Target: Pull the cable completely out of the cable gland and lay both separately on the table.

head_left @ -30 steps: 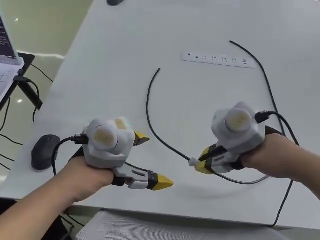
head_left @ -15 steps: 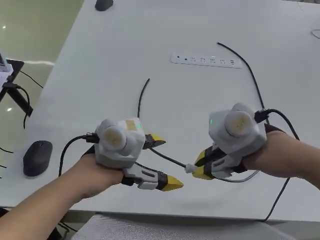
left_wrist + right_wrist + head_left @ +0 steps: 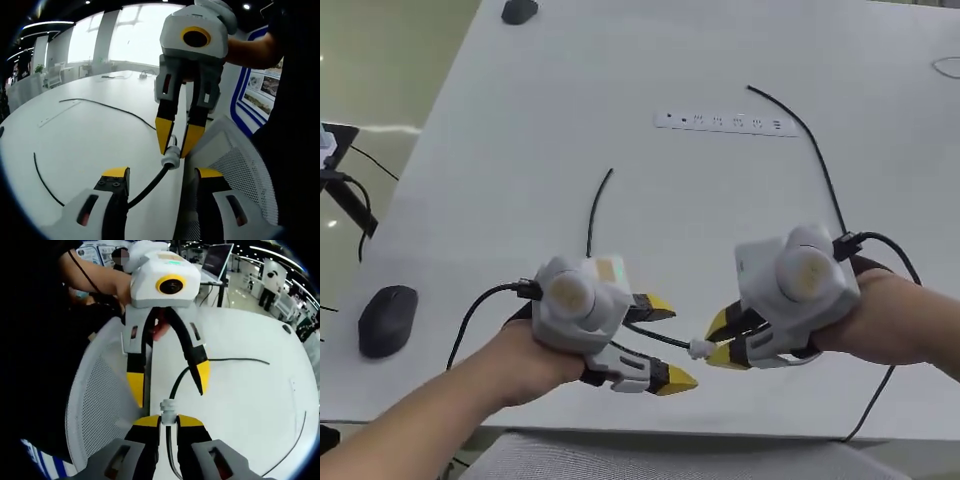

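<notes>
The right gripper (image 3: 718, 342) pinches the small white plastic cable gland (image 3: 700, 349) between nearly closed jaws — opposite, the left gripper (image 3: 670, 343) gapes wide, gripping nothing, the thin black cable (image 3: 592, 215) running between its jaws and away beyond it over the white table (image 3: 520, 150).

White cable gland (image 3: 700, 348) on black cable (image 3: 591, 215)
</notes>
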Tool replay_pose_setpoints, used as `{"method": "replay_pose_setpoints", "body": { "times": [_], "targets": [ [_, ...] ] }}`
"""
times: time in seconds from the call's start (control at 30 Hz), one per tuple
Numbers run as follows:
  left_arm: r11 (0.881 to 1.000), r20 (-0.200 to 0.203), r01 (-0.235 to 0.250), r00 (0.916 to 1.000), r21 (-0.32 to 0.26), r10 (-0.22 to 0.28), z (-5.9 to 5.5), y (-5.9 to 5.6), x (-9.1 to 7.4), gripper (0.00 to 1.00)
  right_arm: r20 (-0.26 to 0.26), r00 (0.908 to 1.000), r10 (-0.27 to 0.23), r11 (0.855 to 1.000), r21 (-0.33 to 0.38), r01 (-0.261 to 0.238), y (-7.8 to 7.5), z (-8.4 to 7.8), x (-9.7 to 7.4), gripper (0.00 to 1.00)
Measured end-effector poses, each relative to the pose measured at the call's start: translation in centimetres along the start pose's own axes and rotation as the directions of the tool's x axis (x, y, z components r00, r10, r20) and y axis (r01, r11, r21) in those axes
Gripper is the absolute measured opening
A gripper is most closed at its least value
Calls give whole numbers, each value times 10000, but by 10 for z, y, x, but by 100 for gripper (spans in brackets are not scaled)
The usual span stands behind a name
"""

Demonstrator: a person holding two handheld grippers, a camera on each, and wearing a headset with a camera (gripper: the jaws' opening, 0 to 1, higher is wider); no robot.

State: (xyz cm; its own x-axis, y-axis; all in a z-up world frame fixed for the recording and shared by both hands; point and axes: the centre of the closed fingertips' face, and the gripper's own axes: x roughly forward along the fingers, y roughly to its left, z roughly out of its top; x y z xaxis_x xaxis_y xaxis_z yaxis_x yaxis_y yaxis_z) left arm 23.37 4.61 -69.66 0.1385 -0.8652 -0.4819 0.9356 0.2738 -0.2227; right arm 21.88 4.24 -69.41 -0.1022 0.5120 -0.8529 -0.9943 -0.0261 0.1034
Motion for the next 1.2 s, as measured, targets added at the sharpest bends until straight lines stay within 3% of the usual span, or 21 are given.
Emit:
{"method": "replay_pose_setpoints", "body": {
  "times": [0.1, 0.5, 0.97, 1.2],
  "targets": [
    [9995, 64, 153, 9999, -293, -151, 2, -1, 0, 51, -24, 10000, 12, 9997, -242, -12, 1, -2, 0, 6],
    [9988, 206, 493, 9986, -1, -493, 6, -8, 3, 30, 55, 10000, -4, 9994, -338, 6, 3, -2, 0, 6],
    [9951, 89, 989, 9951, 44, -989, 4, -16, 10, 18, 72, 9999, 148, 9991, -390, -145, 6, -4, 2, 7],
    [9952, 69, 975, 9952, 121, -976, 4, -18, 12, 16, 26, 10000, 39, 9957, -927, -36, 6, -6, 4, 7]
  ]
}}
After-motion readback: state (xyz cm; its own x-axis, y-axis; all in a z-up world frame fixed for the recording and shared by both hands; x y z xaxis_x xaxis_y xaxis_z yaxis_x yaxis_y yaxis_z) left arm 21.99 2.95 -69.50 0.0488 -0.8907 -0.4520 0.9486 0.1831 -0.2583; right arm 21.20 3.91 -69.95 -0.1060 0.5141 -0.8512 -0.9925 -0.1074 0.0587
